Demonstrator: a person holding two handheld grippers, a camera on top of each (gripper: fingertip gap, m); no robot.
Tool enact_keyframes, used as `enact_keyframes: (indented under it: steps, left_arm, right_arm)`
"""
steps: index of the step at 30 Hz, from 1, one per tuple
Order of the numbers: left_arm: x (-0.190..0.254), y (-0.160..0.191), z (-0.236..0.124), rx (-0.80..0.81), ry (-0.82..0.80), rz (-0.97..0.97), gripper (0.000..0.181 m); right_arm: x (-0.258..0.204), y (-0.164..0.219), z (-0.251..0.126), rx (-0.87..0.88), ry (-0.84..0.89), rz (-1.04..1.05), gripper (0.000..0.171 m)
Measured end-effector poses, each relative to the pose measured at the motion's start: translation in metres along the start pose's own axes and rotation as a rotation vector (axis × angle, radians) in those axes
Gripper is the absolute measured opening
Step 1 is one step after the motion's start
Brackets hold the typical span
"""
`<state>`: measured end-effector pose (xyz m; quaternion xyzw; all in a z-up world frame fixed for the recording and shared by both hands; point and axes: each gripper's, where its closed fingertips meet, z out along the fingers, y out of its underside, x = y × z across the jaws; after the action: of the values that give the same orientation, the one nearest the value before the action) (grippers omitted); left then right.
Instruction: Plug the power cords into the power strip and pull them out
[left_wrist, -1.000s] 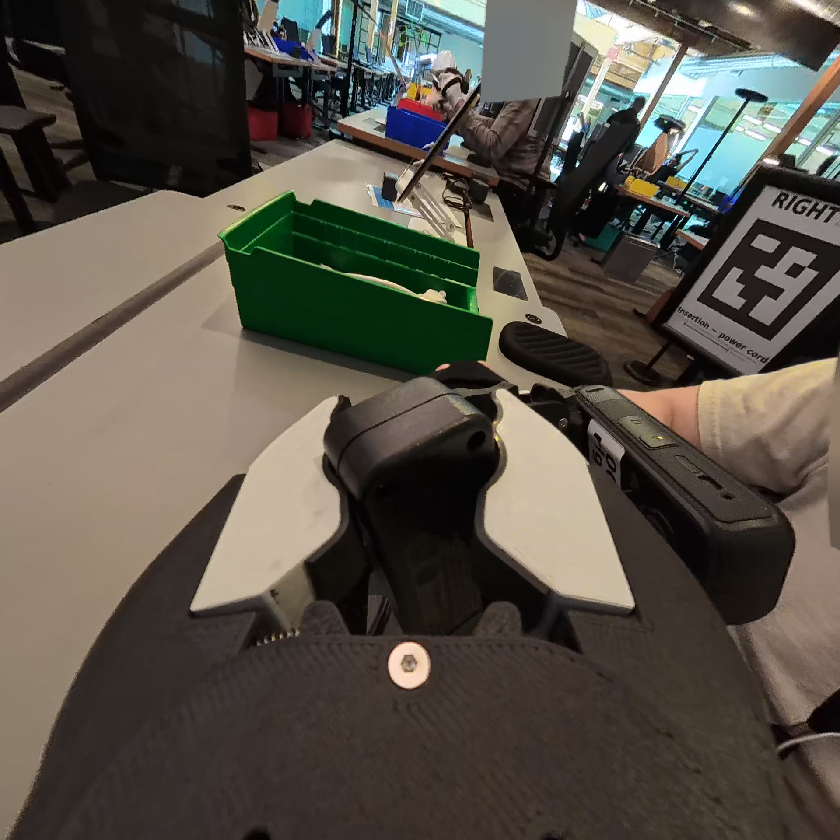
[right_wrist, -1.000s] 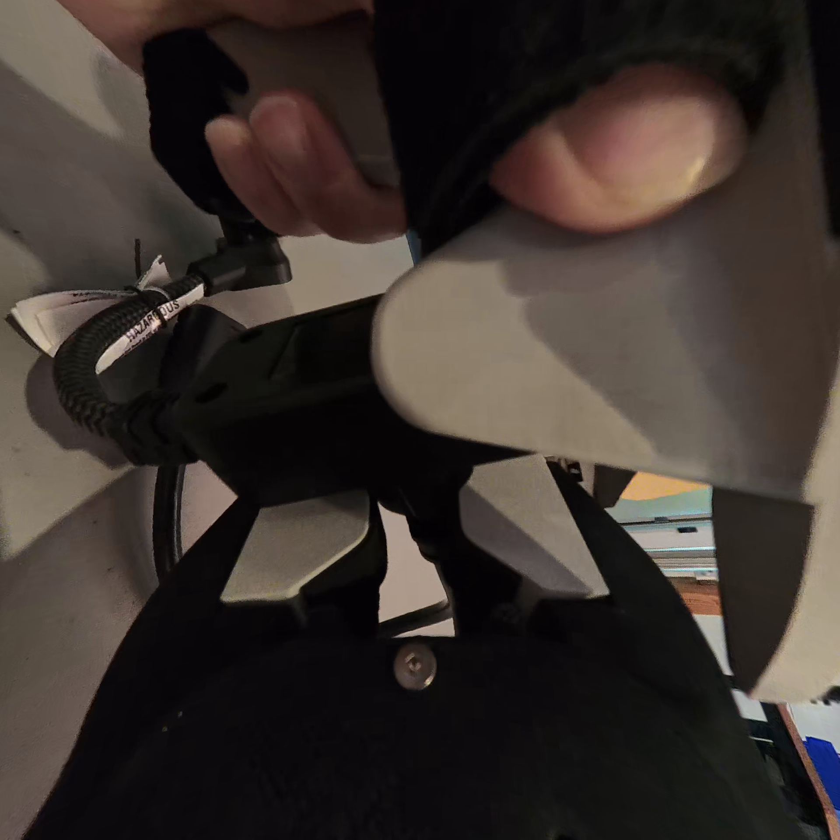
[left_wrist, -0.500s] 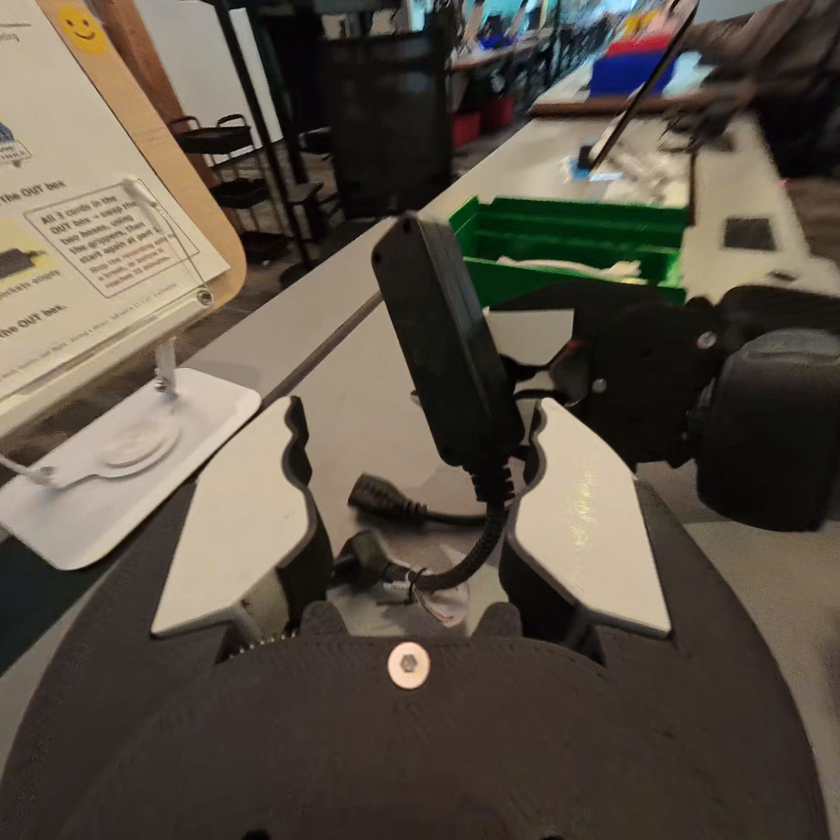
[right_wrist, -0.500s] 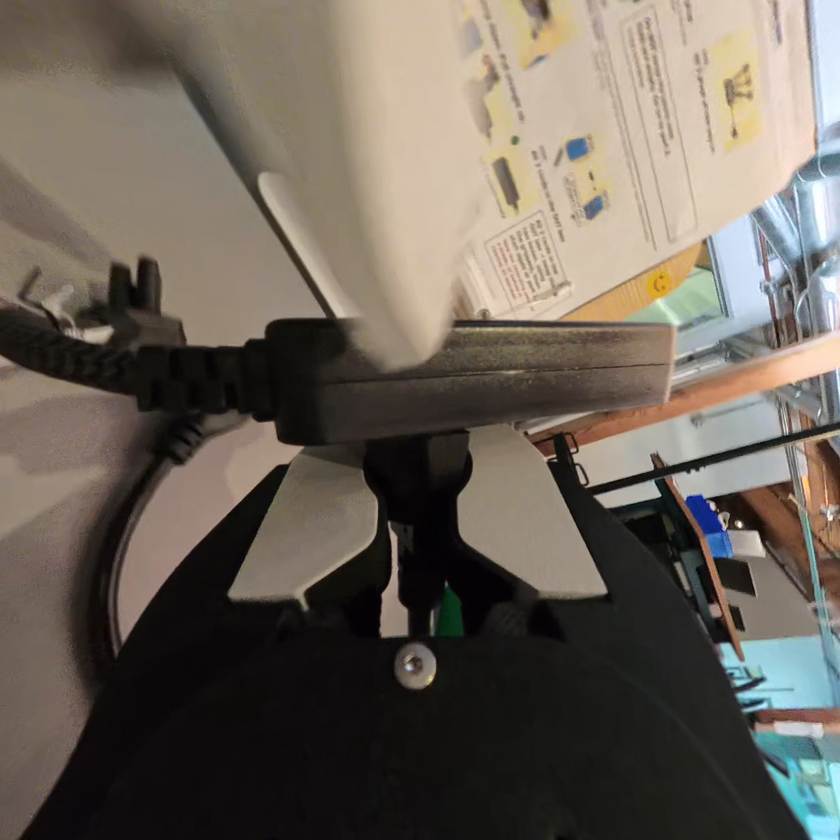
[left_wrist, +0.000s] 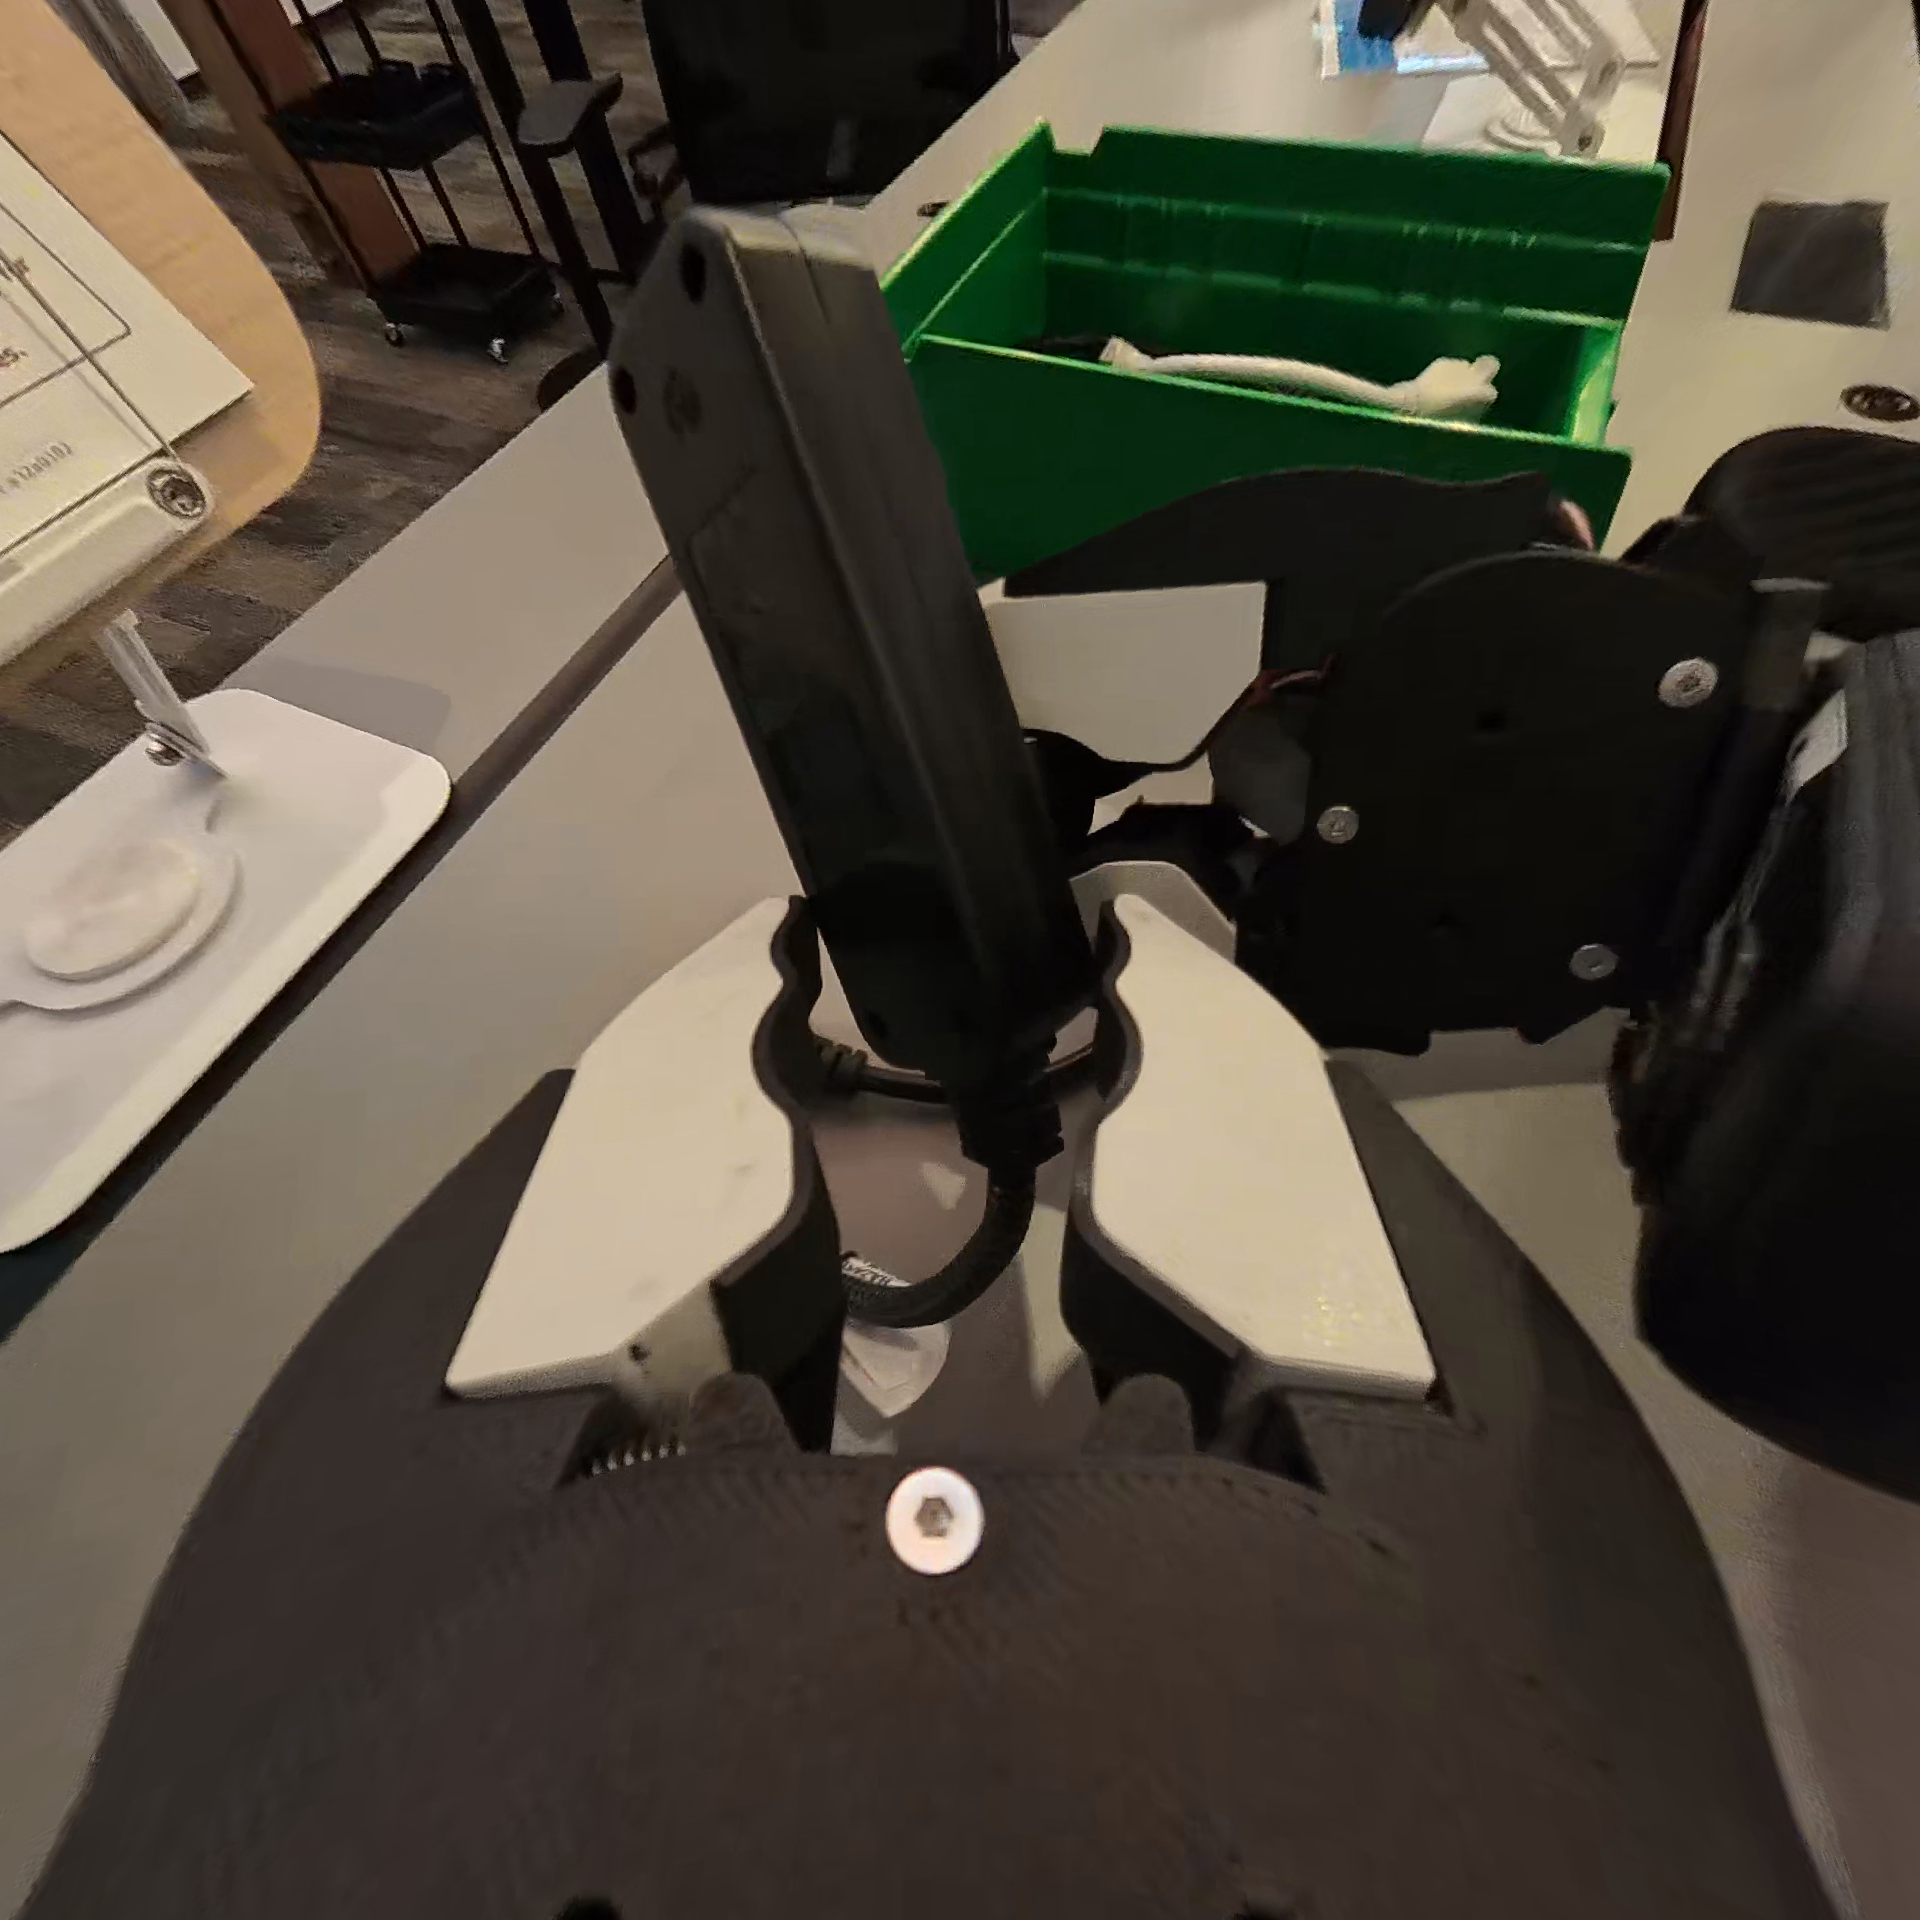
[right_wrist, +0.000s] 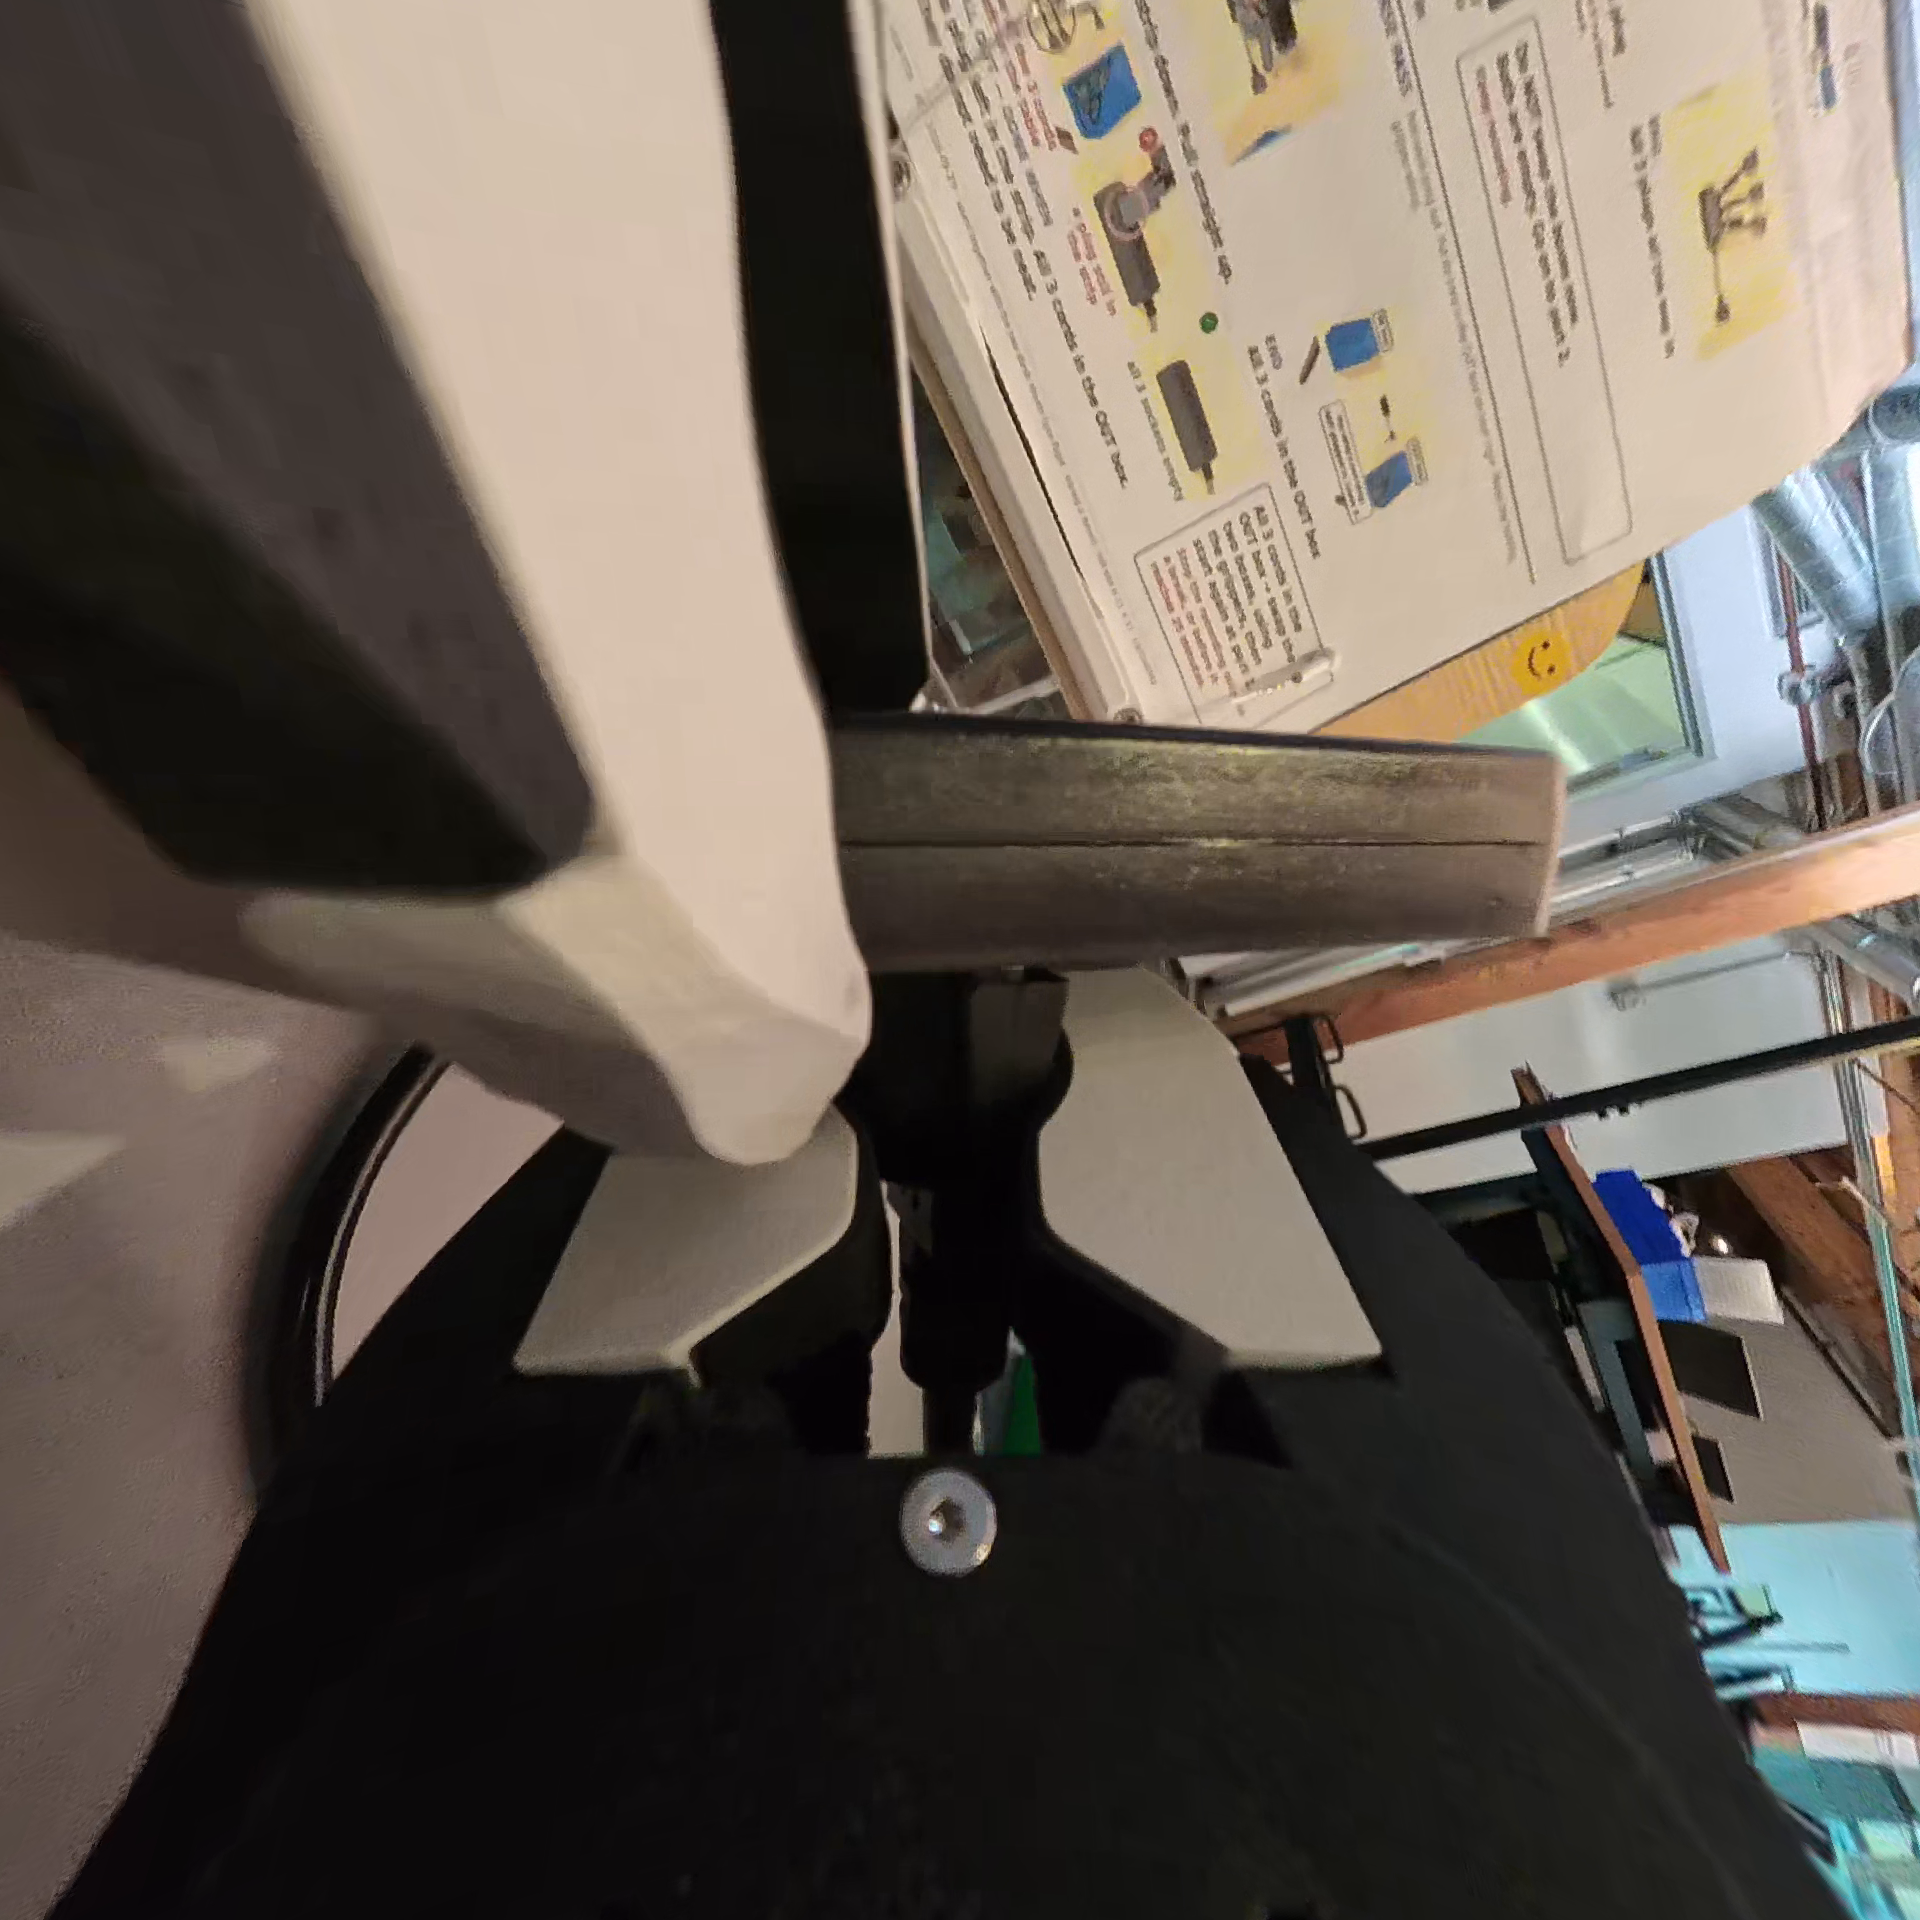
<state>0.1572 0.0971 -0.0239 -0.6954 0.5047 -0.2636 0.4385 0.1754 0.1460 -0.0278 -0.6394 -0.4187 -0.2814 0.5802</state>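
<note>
Bracing (L): left gripper (left_wrist: 951, 966) looks clenched on the cord end of the power strip (left_wrist: 831, 582). Fingertips sit against both its narrow sides. Full clamp is hard to confirm.
Strip pose: rises fwd and up from between the L fingers, tilted a bit to their left, lifted off the surface (left_wrist: 520, 935). Its braided cord (left_wrist: 966, 1278) loops down between the L fingers twd the camera.
Grasping (R): right gripper (right_wrist: 961, 1122) is closed tight on a black plug (right_wrist: 966, 1247). Plug head is straight ahead of the R fingertips, up against the strip's face.
Seating: a sliver of metal shows at the plug/strip joint, so prob. not fully home. Can't tell if it's going in or coming out.
Step, my read: plug/unplug done mid-air, L as anchor, R as mover.
Doing it well: keep R travel square to the socket face, no rocking, or the prongs may bind. L should push back equally. It grips only the strip's end, so the long body can pivot.
Risk: L grip slipping twd the strain relief, or the loose cord snagging under the L fingers.
Other: green bin (left_wrist: 1247, 436) well ahead of the L gripper holds a white cord (left_wrist: 1299, 379), untouched.
</note>
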Motion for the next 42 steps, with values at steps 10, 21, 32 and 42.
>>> enact_keyframes:
  steps: [10,21,32,42]
  left_arm:
    - [0.001,0.0,-0.006,-0.002,0.059,-0.009,0.05]
    - [0.037,0.018,-0.003,-0.063,0.453,-0.294,0.062]
    - [0.027,0.02,-0.007,-0.097,0.413,-0.3,0.051]
    - [0.005,0.018,-0.029,-0.06,0.379,-0.295,0.051]
  right_arm:
    - [-0.001,-0.01,-0.004,0.094,-0.018,-0.043,0.02]
    - [-0.002,-0.036,-0.021,0.277,0.13,-0.322,0.02]
    - [-0.009,-0.027,-0.012,0.154,-0.048,-0.198,0.026]
    - [-0.025,-0.019,-0.027,0.25,-0.449,0.024,0.052]
